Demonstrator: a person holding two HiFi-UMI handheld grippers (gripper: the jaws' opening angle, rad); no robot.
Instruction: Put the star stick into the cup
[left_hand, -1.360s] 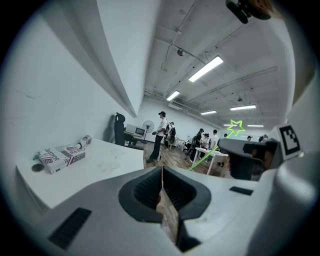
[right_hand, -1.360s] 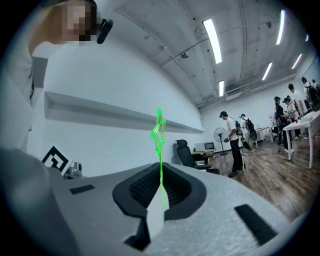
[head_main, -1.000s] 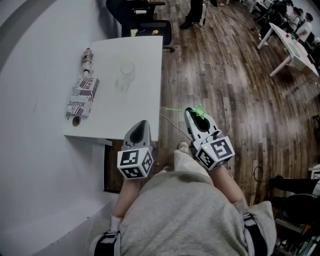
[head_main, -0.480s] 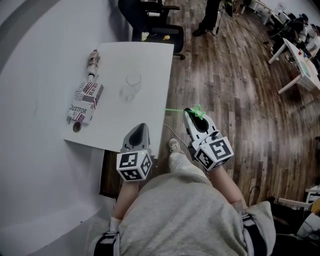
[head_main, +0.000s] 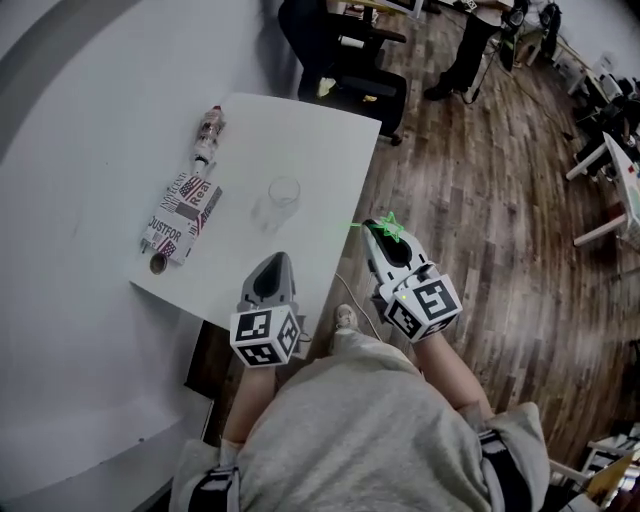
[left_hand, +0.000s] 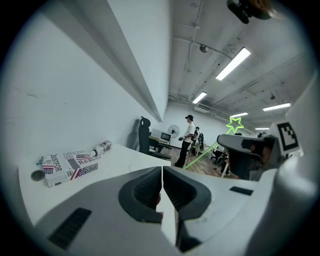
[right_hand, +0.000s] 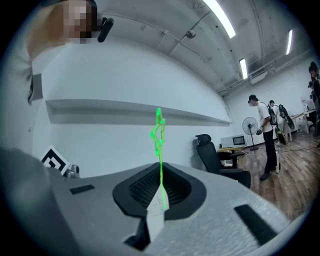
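Wooden floor (head_main: 480, 200) fills the right half of the head view, and the white tabletop (head_main: 300, 130) now sits closer to the person than it did a second ago. The clear cup (head_main: 284, 192) has slid down the frame toward the claws, so the person has been closing in on it.

The right claw (head_main: 385, 240) is pinching the lower end of the green star stick (head_main: 388, 226), as it was a second ago. In the right gripper view the stem rises from between the pressed pads to the star. It remains over the floor, off the tabletop's edge, at about four o'clock from the cup.

The left claw (head_main: 276, 270) is pressed together on nothing and now overlies the tabletop's near edge, at about six o'clock from the cup.

A printed box (head_main: 182, 215) and a bottle (head_main: 207, 133) lie well apart from the cup, at nine to ten o'clock.

The cup looks upright with its mouth up, though the glass is faint. By my reading the carry is partly done: the stick must still travel toward ten o'clock and tip star-up over the rim.
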